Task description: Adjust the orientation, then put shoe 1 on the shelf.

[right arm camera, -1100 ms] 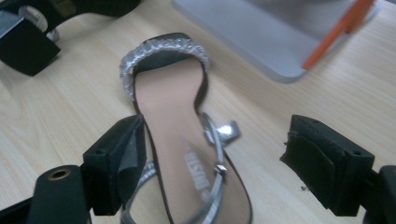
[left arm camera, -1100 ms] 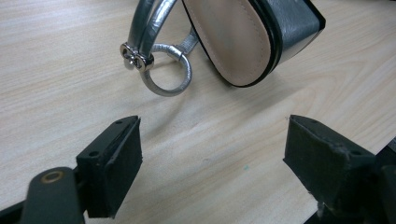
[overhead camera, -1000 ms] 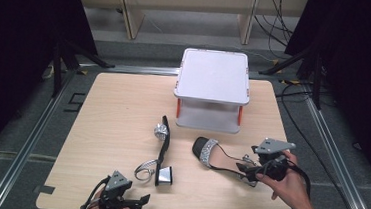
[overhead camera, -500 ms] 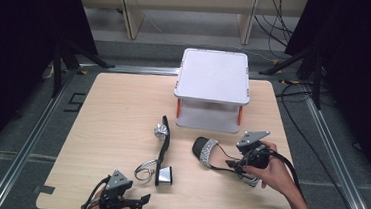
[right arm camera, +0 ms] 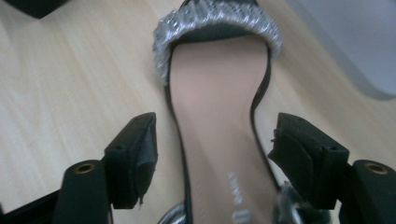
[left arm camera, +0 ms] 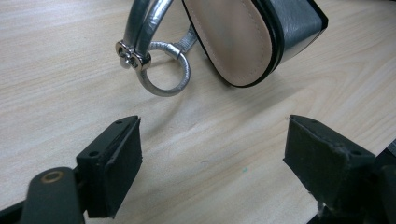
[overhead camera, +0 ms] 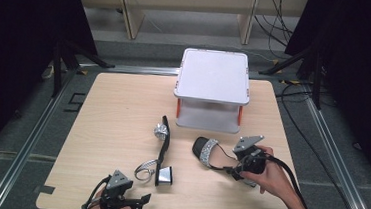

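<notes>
A: State the position of the right gripper (overhead camera: pixel 233 169), taking the white two-tier plastic shelf with orange posts (overhead camera: pixel 213 76) as reference.

B: It sits in front of the shelf, toward the shelf's right corner, over the heel end of the black sandal with the silver glitter toe strap and beige insole (overhead camera: pixel 211 153). That sandal lies flat on the light wooden table (overhead camera: pixel 113 109), toe strap pointing away from the gripper, just in front of the shelf's lower tier.

A: Jaw condition?

B: The jaws have just been closing. In the right gripper view they stand apart on either side of the insole (right arm camera: pixel 210 140), with a gap visible at each pad (right arm camera: pixel 140 154).

A: And the left gripper (overhead camera: pixel 138 200)?

B: Well in front of the shelf, at the table's near edge, jaws wide apart with nothing between them. Just beyond it lies the second sandal with the silver block heel (overhead camera: pixel 164 174), on its side, its silver ankle strap and ring (left arm camera: pixel 161 70) nearest the pads.
</notes>
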The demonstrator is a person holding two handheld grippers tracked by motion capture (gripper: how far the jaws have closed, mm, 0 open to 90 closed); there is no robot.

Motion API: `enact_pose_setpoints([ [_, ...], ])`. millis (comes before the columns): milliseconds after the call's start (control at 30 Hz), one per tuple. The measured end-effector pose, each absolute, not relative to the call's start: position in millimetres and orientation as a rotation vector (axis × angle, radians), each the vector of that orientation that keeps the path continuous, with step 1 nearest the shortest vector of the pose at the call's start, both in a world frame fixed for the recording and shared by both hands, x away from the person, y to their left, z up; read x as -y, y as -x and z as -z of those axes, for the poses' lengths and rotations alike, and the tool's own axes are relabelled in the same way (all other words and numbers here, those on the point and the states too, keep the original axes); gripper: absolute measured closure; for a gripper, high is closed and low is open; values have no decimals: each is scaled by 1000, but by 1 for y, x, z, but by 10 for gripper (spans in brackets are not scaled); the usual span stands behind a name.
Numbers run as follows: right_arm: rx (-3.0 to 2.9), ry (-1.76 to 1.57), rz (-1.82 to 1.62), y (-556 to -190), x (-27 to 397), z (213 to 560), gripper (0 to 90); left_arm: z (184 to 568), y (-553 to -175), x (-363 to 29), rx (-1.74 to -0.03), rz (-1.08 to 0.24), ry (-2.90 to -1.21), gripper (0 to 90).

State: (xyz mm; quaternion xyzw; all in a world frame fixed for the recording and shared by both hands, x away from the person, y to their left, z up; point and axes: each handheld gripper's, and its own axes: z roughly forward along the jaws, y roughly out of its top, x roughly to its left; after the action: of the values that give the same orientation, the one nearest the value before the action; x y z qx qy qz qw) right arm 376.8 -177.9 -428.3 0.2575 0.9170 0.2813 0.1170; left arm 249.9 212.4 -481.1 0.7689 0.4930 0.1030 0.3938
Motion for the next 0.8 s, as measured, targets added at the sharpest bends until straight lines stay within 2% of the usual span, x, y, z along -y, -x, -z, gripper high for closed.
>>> enact_pose_setpoints([
  [267, -2826, -729, -623, -398, 165, 447, 274, 480, -250, -213, -1252, -259, -1956, 182],
  [467, -2865, -716, -597, -399, 163, 449, 392, 480, -249, -213, -1243, -266, -1950, 182],
  [733, -2869, -791, -606, -396, 163, 447, 405, 480, -250, -213, -1246, -266, -1942, 182],
  [800, -2872, -816, -609, -394, 163, 447, 373, 480, -249, -213, -1248, -261, -1954, 182],
])
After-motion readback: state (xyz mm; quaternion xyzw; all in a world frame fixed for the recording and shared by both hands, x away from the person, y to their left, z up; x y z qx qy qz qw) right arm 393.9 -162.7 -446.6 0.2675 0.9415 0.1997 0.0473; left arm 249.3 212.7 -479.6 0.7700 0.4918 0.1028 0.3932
